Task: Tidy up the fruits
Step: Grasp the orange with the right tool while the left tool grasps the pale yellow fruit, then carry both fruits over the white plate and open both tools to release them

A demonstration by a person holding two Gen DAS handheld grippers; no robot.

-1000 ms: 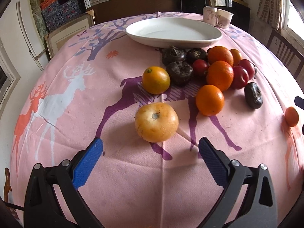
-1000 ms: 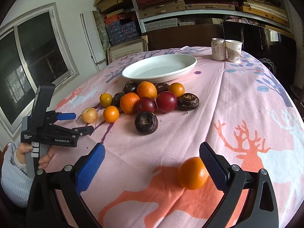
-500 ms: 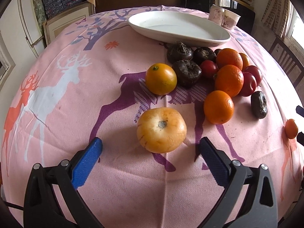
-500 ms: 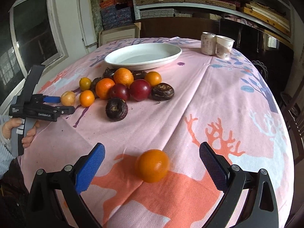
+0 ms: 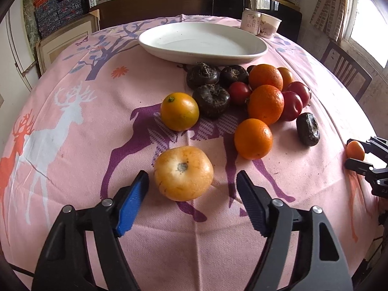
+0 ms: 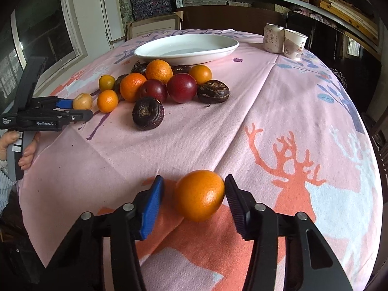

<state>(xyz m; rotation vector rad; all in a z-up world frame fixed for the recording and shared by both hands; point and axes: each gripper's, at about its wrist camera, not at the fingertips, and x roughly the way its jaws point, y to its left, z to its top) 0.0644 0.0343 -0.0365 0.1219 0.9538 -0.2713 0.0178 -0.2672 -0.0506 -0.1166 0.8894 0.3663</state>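
A pale yellow-orange fruit [image 5: 183,172] lies on the pink cloth between the fingers of my open left gripper [image 5: 192,184], with gaps on both sides. A lone orange [image 6: 198,195] lies between the fingers of my open right gripper [image 6: 192,189]; the right pad is at its skin, the left pad a little off. A heap of oranges [image 5: 265,104], red plums [image 5: 292,105] and dark water chestnuts [image 5: 211,99] sits in front of an empty white oval plate [image 5: 203,42]. The left gripper also shows in the right wrist view [image 6: 82,110].
A can [image 6: 272,37] and a paper cup [image 6: 294,43] stand at the far right of the table. A wooden chair [image 5: 344,71] is beyond the right edge. Shelves and boxes line the back wall. The table edge is close below both grippers.
Both grippers moved forward and narrowed around their fruits: the left around the pale yellow fruit, the right around the lone orange, which now sits between its fingers.
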